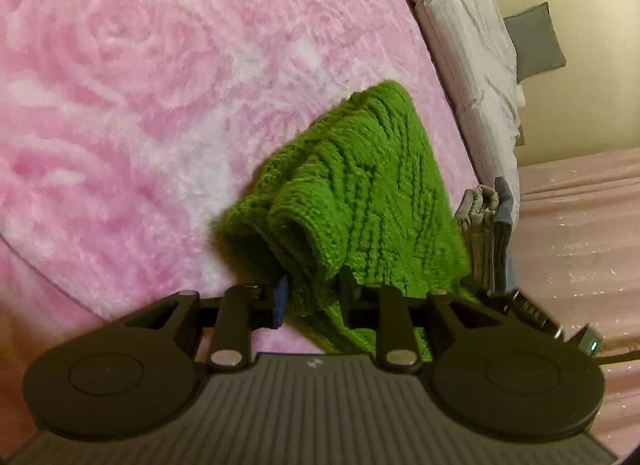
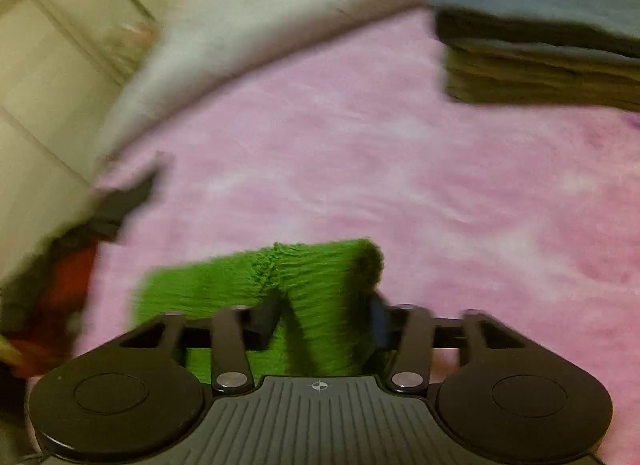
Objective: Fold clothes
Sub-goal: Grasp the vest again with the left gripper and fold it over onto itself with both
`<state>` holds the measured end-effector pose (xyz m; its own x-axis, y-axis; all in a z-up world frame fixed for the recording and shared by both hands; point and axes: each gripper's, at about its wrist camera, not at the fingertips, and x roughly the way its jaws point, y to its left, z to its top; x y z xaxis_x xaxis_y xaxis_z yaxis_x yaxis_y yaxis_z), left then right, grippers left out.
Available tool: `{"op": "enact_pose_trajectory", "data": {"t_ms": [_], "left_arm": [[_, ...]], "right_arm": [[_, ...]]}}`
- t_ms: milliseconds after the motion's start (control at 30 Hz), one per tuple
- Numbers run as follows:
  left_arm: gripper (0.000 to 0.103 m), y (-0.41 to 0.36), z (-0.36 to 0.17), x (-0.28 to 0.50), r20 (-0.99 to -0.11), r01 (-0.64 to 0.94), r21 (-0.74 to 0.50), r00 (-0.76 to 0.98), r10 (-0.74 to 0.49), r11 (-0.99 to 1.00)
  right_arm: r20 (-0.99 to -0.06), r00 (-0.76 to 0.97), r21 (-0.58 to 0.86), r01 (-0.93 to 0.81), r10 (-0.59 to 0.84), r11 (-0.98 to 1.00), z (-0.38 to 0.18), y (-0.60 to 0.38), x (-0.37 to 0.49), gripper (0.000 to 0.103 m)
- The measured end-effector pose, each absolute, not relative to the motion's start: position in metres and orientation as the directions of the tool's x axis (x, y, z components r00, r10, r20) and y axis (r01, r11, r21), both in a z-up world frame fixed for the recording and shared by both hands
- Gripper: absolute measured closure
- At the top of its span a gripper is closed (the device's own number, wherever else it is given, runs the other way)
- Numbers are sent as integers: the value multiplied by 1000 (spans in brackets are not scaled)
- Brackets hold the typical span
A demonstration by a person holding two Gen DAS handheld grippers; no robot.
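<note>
A green knitted garment (image 1: 360, 193) hangs bunched over the pink fluffy blanket (image 1: 120, 105). My left gripper (image 1: 314, 299) is shut on a thick fold of the green knit, which drapes forward and to the right. In the right wrist view, which is blurred, my right gripper (image 2: 324, 317) is shut on another part of the same green garment (image 2: 248, 281), which stretches to the left above the blanket (image 2: 400, 185).
A stack of folded grey and blue clothes (image 2: 540, 45) lies at the far right of the blanket; it also shows in the left wrist view (image 1: 486, 225). A white quilt (image 1: 468, 45) runs along the bed edge. Dark and red items (image 2: 68, 265) lie at the left.
</note>
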<state>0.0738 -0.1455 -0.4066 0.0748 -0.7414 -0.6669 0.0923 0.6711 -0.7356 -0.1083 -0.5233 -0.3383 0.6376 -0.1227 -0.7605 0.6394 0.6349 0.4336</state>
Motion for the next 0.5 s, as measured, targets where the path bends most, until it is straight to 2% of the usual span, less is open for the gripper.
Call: {"op": "enact_pose_trajectory", "data": {"t_ms": [133,200,267,400,500], "left_arm": [[80,-124,-375,80,-732,239,-641,98,-675,730],[74,-112,-363,83,-751,268,-605,121,-649,750],[73,-96,-355,85,-758,275,-587,143,-636,762],[62,-102,-352,101,-737,252,-614,155,-657,748],[62,-118,-362,108,-736,233,-634,111,-668,737]], "right_arm": [[-672,727,621,657,-140,427,-338,-510,-178,51],[-635,759,706,646,-143,290,-341,-492,-213,51],[-608,784,760,621,-124,193,-348,-476,-234,51],[-583,806,798,591,-97,114,-361,-464,-240,51],[-602,791,790,610,-113,59,-373,-465,-233,52]]}}
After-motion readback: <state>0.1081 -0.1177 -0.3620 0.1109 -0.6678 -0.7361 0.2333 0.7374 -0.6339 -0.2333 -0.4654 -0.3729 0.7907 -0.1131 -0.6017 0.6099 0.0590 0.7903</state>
